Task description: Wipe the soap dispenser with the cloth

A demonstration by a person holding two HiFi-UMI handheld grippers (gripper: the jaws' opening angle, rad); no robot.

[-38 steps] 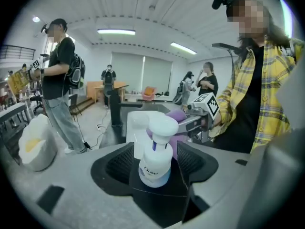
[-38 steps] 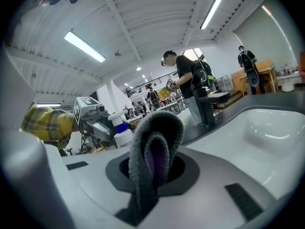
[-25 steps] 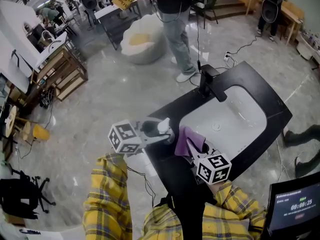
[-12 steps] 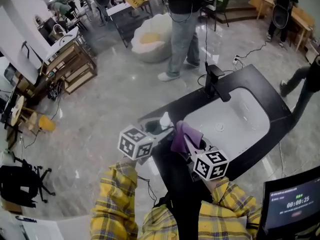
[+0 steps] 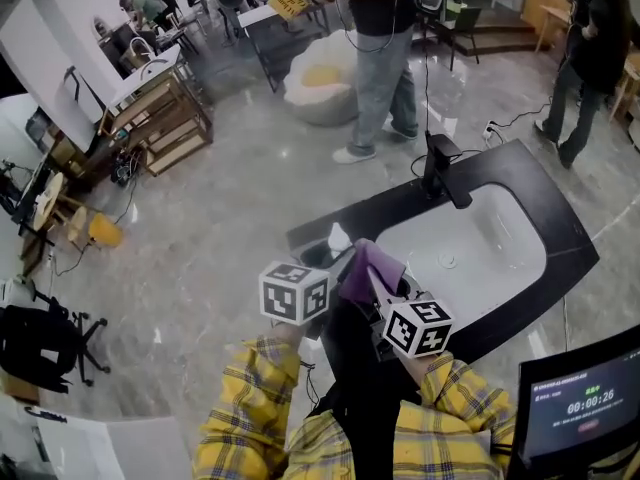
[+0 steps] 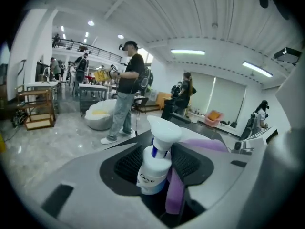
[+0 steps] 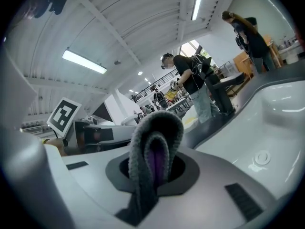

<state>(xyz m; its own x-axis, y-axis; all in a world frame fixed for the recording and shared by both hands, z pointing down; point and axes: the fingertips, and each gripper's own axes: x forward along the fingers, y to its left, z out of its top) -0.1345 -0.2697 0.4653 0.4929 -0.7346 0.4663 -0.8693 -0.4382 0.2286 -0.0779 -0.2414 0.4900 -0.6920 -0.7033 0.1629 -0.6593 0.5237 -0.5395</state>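
Soap dispenser [image 6: 153, 168]: gripped between the left gripper's [image 6: 156, 161] closing jaws, steadied for wiping. Cloth [image 7: 155, 142]: pinched, folded, in the right gripper [image 7: 152, 168], brought against the dispenser's right side.

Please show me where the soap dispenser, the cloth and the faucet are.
soap dispenser [image 6: 153, 168], left gripper view, bottle body
cloth [image 7: 155, 128], right gripper view, top of fold
faucet [image 5: 436, 163], head view, upright part

The desk [image 5: 545, 193] is a black slab standing at an angle on the grey marble floor [image 5: 220, 238]. A white basin [image 5: 490, 238] is sunk in its middle, with a round drain [image 5: 448, 261] in the bottom. On the far rim of the desk stands a black faucet [image 5: 438, 168], its spout reaching over the basin.
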